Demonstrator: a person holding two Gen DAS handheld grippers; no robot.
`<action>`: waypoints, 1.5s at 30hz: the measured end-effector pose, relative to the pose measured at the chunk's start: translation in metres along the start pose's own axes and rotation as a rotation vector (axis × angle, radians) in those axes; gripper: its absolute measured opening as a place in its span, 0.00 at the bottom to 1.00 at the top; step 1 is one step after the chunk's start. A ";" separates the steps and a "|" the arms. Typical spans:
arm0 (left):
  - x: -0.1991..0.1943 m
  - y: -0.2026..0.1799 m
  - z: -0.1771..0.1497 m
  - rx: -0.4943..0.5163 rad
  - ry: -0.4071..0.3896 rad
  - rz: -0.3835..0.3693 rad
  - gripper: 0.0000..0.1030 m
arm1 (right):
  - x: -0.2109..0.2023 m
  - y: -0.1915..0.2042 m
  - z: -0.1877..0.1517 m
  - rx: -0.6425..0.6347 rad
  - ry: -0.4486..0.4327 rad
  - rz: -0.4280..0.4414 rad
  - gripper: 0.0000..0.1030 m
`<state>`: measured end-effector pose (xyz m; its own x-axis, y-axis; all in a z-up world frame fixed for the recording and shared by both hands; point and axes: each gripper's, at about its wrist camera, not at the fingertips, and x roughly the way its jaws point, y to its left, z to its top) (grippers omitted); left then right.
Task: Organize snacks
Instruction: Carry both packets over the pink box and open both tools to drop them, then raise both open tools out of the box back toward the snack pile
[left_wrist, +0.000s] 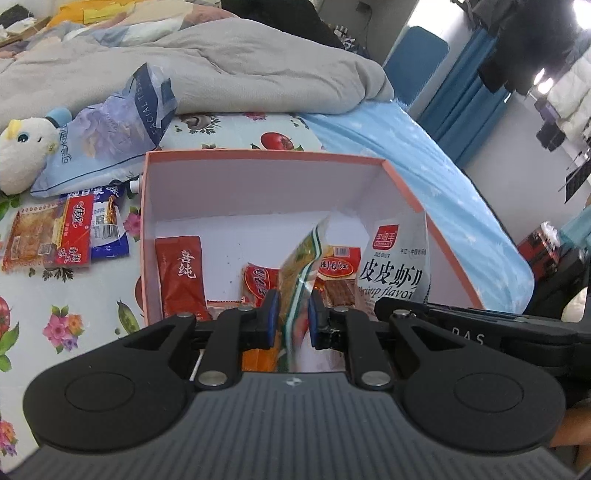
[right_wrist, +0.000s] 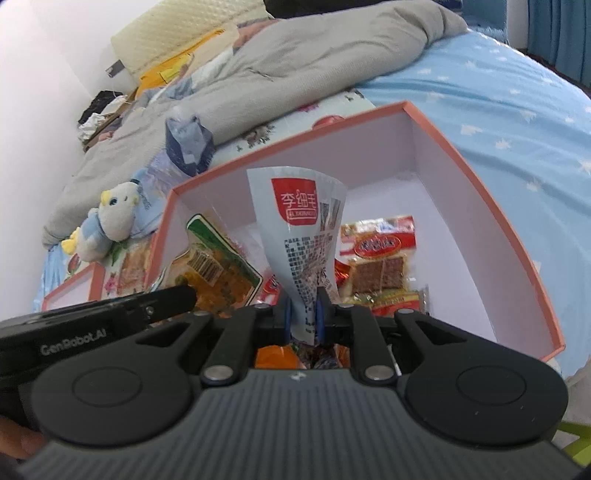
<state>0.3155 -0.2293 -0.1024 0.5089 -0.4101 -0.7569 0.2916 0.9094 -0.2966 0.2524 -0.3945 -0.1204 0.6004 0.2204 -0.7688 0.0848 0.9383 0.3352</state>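
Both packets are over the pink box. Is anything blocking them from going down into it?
Nothing visible: the pink box is open-topped. The yellow packet and white shrimp packet hang above snacks already inside, with bare floor beyond.

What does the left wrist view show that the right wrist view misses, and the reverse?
Left wrist only: the loose snack packets on the floral cloth left of the box, and a dark red sachet inside it.
Right wrist only: the shrimp bag's printed back, pinched in the right gripper.
Both: the pink box, plush toy, grey blanket, and the yellow-green packet in the left gripper.
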 end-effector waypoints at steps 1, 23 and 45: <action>-0.001 -0.001 0.000 0.009 0.000 0.006 0.17 | 0.001 -0.001 -0.001 0.007 0.005 -0.002 0.17; -0.112 0.019 0.033 0.032 -0.247 0.045 0.55 | -0.056 0.059 0.026 -0.082 -0.188 0.056 0.55; -0.212 0.082 -0.033 -0.025 -0.338 0.089 0.55 | -0.101 0.132 -0.029 -0.134 -0.328 0.125 0.55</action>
<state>0.2051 -0.0659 0.0144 0.7723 -0.3252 -0.5457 0.2160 0.9423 -0.2558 0.1799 -0.2849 -0.0143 0.8242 0.2584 -0.5040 -0.0965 0.9409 0.3245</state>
